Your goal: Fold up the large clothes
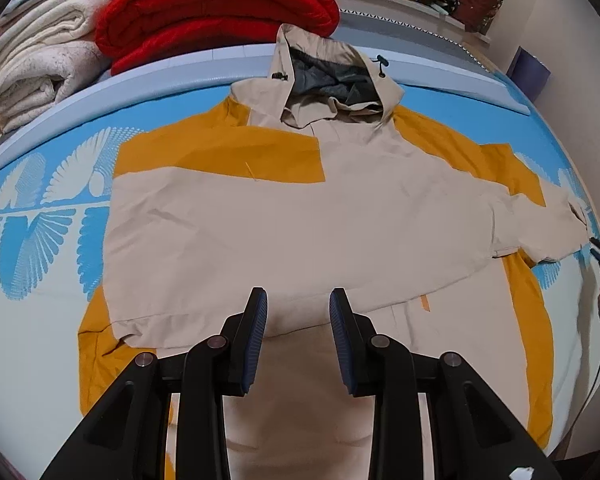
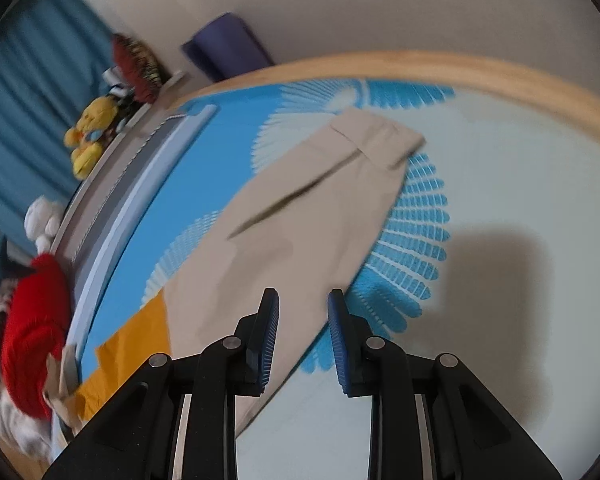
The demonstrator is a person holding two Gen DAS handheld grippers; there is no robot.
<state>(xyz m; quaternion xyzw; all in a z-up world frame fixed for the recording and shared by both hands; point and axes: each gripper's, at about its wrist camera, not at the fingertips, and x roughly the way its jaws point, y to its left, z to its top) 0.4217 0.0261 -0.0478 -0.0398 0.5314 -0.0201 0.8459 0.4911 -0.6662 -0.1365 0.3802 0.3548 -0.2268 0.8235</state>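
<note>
On the far left I see a stack of blankets [image 1: 100,40]. The jacket [image 1: 300,208] lies flat on the bed [image 1: 40,300], hood far. My left gripper [image 1: 298,300] hovers over its near part, fingers narrowly apart, holding nothing. My right gripper [image 2: 303,300] hangs above the right sleeve [image 2: 320,200], fingers narrow, empty.

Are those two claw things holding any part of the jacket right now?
No. Left gripper and right gripper both hang open above the jacket, nothing between their pads.
</note>
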